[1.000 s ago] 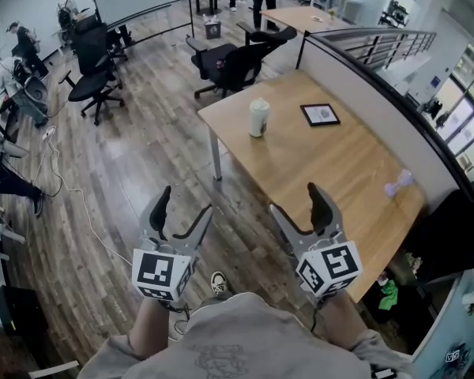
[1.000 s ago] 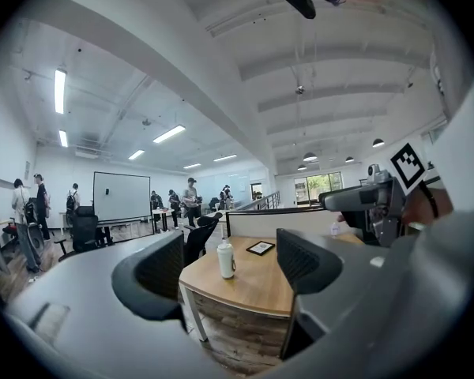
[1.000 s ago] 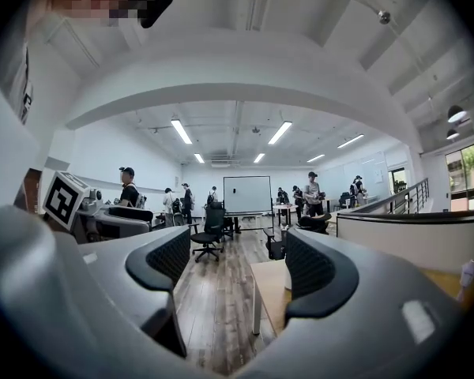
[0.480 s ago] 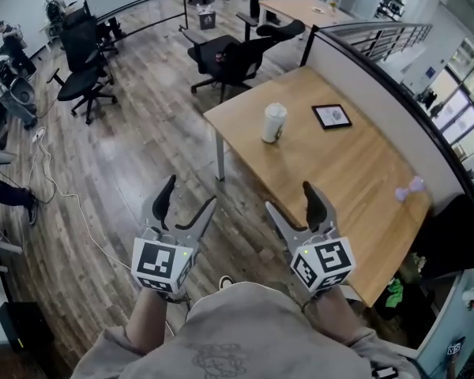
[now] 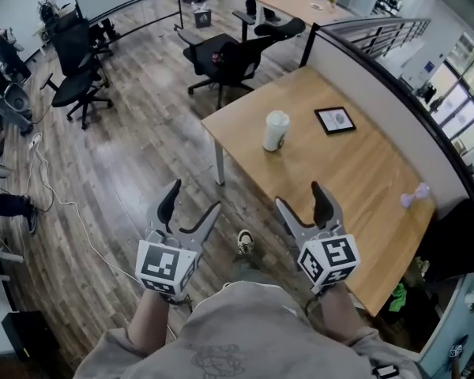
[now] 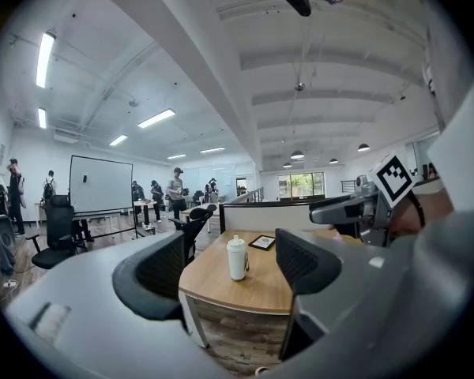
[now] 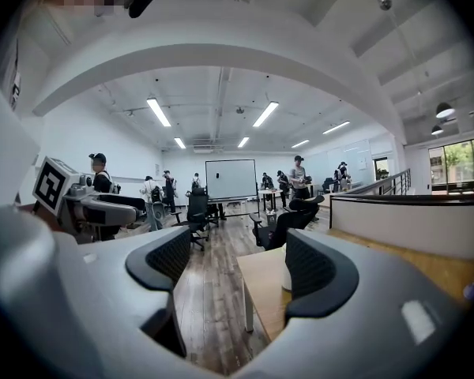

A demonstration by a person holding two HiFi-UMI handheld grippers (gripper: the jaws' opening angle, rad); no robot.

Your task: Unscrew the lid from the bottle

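Bottle (image 5: 276, 130), white and with its lid on, stands upright toward the left end of the wooden worktop (image 5: 344, 184), untouched. A dark framed tablet (image 5: 335, 120) lies to its right, apart from it. A small purple thing (image 5: 415, 196) sits well off at the right edge. Both tools hang on the near side, well short of the bottle. The left tool (image 5: 191, 200) is over the plank floor (image 5: 118, 172), and the right tool (image 5: 300, 197) shows against the worktop's near edge. Each has its jaws spread with nothing between them. The left gripper view only lines the distant bottle up in the gap, and the right gripper view shows floor and the worktop's corner.

Over the last second the person has stepped in: a shoe (image 5: 245, 243) has come forward between the tools, and the bottle sits a little lower and nearer in the head view. The tools have stayed wide and empty. This reads as approach, with unscrewing not begun. Next, I judge, one tool must pinch the body to steady it while the other closes on the lid; a tall, light bottle could tip if nudged
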